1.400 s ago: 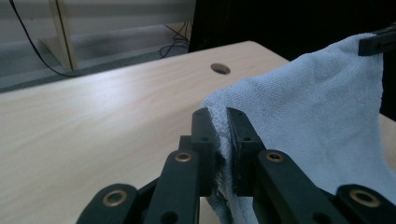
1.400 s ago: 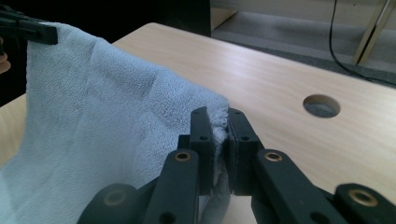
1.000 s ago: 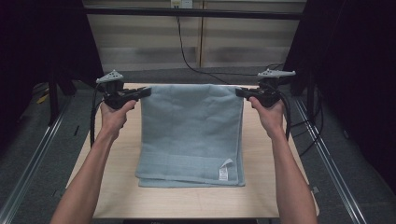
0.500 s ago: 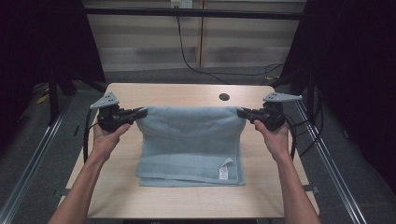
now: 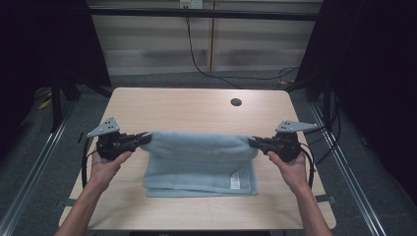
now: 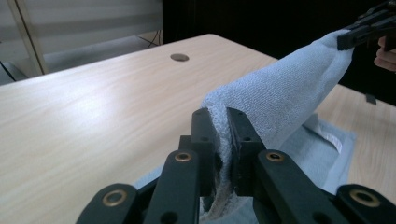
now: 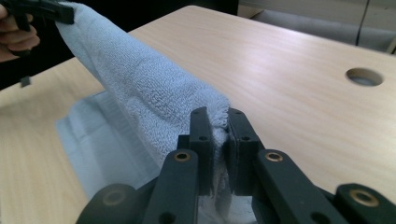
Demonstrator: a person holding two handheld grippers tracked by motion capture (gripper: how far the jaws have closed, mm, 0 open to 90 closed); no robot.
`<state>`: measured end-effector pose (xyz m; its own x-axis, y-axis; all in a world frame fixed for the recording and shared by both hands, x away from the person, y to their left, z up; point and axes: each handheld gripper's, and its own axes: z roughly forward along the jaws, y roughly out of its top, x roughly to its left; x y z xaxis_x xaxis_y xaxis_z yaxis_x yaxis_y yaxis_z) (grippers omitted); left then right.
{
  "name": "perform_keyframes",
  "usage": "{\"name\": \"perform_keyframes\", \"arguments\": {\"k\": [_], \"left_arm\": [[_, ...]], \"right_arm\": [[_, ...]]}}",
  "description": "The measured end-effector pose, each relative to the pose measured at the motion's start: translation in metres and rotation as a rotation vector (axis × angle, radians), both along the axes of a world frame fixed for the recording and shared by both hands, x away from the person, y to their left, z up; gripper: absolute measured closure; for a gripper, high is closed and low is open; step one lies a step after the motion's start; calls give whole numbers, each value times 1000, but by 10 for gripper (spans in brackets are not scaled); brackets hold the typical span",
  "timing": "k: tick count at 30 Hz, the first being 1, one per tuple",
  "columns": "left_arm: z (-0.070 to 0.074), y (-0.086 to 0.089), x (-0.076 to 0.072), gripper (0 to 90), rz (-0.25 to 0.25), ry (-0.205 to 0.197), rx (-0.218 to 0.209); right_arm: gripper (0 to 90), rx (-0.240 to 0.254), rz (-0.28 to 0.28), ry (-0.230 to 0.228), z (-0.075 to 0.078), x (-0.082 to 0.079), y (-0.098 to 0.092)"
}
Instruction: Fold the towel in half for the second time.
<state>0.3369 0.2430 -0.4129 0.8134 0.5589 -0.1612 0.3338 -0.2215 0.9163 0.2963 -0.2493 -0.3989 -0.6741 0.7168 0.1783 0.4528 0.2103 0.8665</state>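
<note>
Left tool [image 5: 146, 137] and right tool [image 5: 252, 141] each pinch a corner of the blue towel [image 5: 199, 162] above the table [image 5: 172, 108].

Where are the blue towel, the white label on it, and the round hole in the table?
blue towel [image 5: 196, 162], high view, middle of the folded cloth.
white label [image 5: 235, 182], high view, tag near the towel's front right corner.
round hole [image 5: 236, 102], high view, dark opening in the far right tabletop.

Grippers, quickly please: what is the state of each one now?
Left gripper: closed on a corner of the towel.
Right gripper: closed on the towel's other lifted corner.
</note>
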Motion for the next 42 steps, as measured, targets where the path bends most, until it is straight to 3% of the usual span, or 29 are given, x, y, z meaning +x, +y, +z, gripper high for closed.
{"name": "perform_keyframes", "arguments": {"k": [11, 16, 19, 25, 33, 38, 40, 41, 42], "left_arm": [[-35, 2, -30, 817, -34, 66, 57], [-40, 5, -41, 773, -37, 92, 49], [-42, 8, -49, 744, -41, 97, 68], [-35, 12, -61, 641, -53, 85, 24], [-24, 3, -41, 458, -9, 108, -1], [-14, 6, -15, 406, 56, 95, -6], [-12, 8, -8, 382, 69, 58, 18], [-13, 10, -5, 384, 108, 55, -19], [-15, 11, -4, 382, 115, 65, -45]], "right_arm": [[806, -42, 31, 104, -41, -29, 4], [780, -44, 46, 119, -48, -42, 5], [734, -50, 62, 130, -52, -49, 3], [664, -20, 58, 130, -49, -60, -3], [559, 2, 20, 86, -35, -51, 0], [489, 27, -42, 31, -22, -30, -3], [448, 34, -71, 24, -19, -22, -7], [440, 32, -97, 23, -18, -18, -10], [431, 39, -135, 2, -17, -16, -15]]}}
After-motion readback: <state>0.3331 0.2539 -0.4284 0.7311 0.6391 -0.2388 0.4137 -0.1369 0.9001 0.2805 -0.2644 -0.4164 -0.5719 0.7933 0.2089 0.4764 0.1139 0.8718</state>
